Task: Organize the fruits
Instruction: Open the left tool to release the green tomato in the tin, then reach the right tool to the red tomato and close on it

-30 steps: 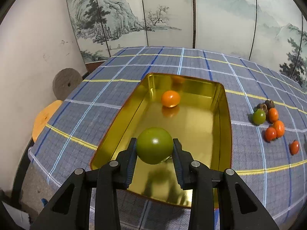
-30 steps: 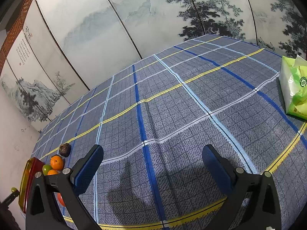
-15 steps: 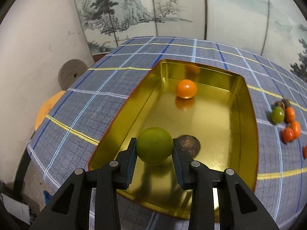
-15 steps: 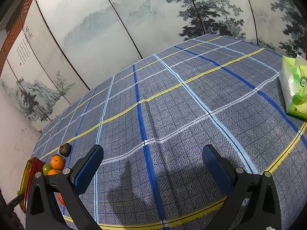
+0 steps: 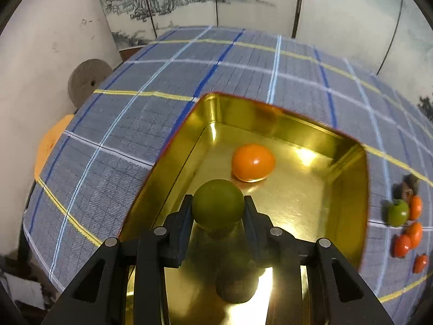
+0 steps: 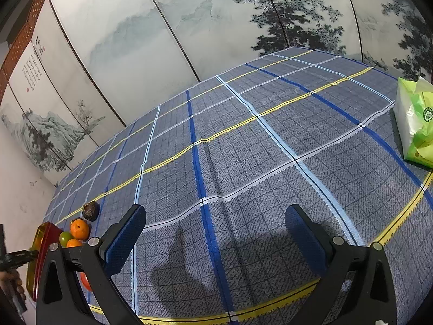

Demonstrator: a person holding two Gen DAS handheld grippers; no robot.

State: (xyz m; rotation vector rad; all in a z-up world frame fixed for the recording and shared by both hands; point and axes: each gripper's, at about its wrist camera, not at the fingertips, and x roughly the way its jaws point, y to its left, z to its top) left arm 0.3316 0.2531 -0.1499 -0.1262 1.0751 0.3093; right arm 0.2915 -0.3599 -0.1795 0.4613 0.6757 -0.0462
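My left gripper (image 5: pixel 218 211) is shut on a round green fruit (image 5: pixel 218 207) and holds it above the inside of the gold tin tray (image 5: pixel 349 146). An orange fruit (image 5: pixel 253 162) lies on the tray floor just beyond it, and a dark round fruit (image 5: pixel 236 287) sits on the floor below the held one. To the right of the tray, on the cloth, lies a cluster with a green fruit (image 5: pixel 397 212), several orange ones (image 5: pixel 414 234) and a dark one (image 5: pixel 410 185). My right gripper (image 6: pixel 215 239) hangs open over bare checked cloth, holding nothing.
The table wears a blue checked cloth (image 6: pixel 243 146). A green and white packet (image 6: pixel 415 122) lies at its right edge. The tray's red side (image 6: pixel 43 246) and the fruit cluster (image 6: pixel 78 230) show at far left. A grey disc (image 5: pixel 88 81) and an orange stool (image 5: pixel 51 146) stand left of the table.
The left gripper has carried the green fruit forward and lower over the tray, so the orange fruit looks nearer and the dark fruit now lies beneath the fingers. The right gripper has stayed put.
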